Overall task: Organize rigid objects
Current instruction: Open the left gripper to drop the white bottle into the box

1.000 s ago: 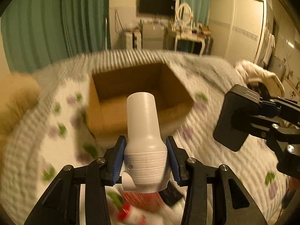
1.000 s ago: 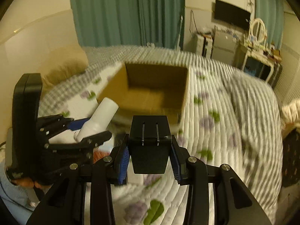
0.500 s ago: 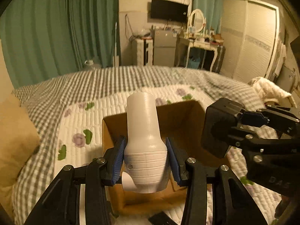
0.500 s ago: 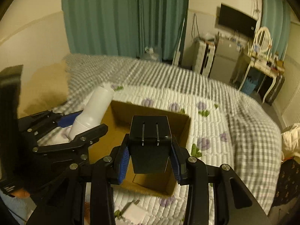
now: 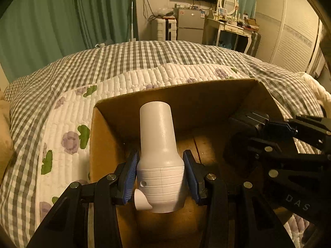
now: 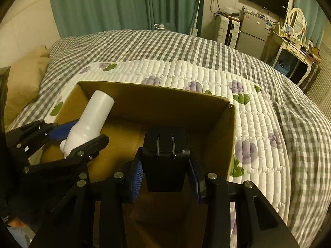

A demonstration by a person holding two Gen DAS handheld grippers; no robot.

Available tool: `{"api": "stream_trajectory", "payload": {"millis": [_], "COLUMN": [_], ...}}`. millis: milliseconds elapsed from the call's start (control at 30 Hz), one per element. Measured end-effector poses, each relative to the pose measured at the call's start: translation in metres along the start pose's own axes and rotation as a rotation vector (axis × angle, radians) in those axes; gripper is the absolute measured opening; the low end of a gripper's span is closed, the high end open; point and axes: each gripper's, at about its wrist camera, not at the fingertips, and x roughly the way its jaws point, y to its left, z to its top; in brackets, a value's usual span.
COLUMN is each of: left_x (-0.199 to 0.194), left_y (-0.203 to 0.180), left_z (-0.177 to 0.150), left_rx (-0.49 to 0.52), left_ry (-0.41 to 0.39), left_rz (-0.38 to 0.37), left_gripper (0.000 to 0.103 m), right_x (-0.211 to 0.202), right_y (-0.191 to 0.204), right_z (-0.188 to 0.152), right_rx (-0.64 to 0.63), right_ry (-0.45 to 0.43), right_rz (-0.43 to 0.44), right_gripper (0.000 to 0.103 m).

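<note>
Both tongs, a second ago carried blurred above the bed (image 6: pixel 269 107) with the cardboard box (image 5: pixel 186 95) well ahead, now hang over the box's open mouth, its walls framing each load, which suggests the carry is done and the drop into the box comes next. The box sits on the quilted floral spread directly beneath and ahead of both tongs, its brown floor bare where it shows. The left tongs (image 5: pixel 160 175) are closed to a middling width on the white nozzle-shaped attachment (image 5: pixel 158 150), blue pads pressed to its ribbed base, the narrow end pointing forward toward the far wall. The right tongs (image 6: pixel 165 173), just beside them, clamp the black plug adapter (image 6: pixel 165 157), its two metal prongs facing up, over the box's near right part.
</note>
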Motion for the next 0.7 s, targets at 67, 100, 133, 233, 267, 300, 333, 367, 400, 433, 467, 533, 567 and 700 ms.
{"api": "stream_trajectory", "payload": {"millis": [67,100,133,233,267,300,333,367,400,433,467,533,567,700], "left_x": [-0.004,-0.007,-0.010,-0.023,-0.029,-0.037,-0.044,-0.053,-0.064,-0.075,-0.087,-0.113,-0.128,-0.167], "left_y": [-0.002,-0.002,0.000,0.001,0.001,0.002,0.002,0.003,0.004,0.005,0.005,0.006,0.005,0.006], "left_z": [0.001,0.001,0.002,0.003,0.003,0.003,0.002,0.000,-0.002,-0.005,-0.008,-0.018,-0.026,-0.055], "left_rx": [-0.002,-0.008,-0.012,-0.013,-0.010,-0.005,-0.005,-0.008,-0.013,-0.017,-0.020,-0.019,-0.015,-0.023], "left_ry": [-0.011,-0.022,-0.027,-0.055,-0.071,-0.081,-0.086,-0.091,-0.102,-0.113,-0.129,-0.160,-0.175,-0.200], "left_rz": [-0.010,-0.017,-0.023,-0.024,-0.012,-0.008,-0.007,-0.008,-0.012,-0.015,-0.017,-0.013,-0.010,0.007], "left_gripper": [0.045,0.046,0.050,0.078,0.079,0.079,0.079,0.080,0.083,0.088,0.090,0.095,0.096,0.102], "right_x": [-0.002,-0.004,-0.008,-0.034,-0.047,-0.061,-0.076,-0.095,-0.107,-0.123,-0.136,-0.164,-0.177,-0.217], "right_y": [0.000,0.001,0.000,0.001,0.001,0.000,0.000,0.001,0.003,0.005,0.008,0.015,0.018,0.030], "right_z": [0.002,0.004,0.005,0.009,0.010,0.011,0.011,0.011,0.009,0.007,0.004,-0.006,-0.013,-0.051], "right_rx": [-0.003,0.000,0.005,-0.002,-0.005,-0.005,-0.005,-0.011,-0.018,-0.029,-0.037,-0.055,-0.062,-0.057], "right_ry": [-0.026,-0.039,-0.050,-0.127,-0.157,-0.184,-0.211,-0.242,-0.258,-0.279,-0.296,-0.329,-0.342,-0.374], "right_rz": [-0.001,0.001,-0.001,-0.039,-0.048,-0.057,-0.065,-0.072,-0.080,-0.094,-0.106,-0.130,-0.138,-0.162], "right_gripper": [0.038,0.038,0.038,0.045,0.057,0.063,0.063,0.064,0.067,0.070,0.077,0.084,0.087,0.095]}}
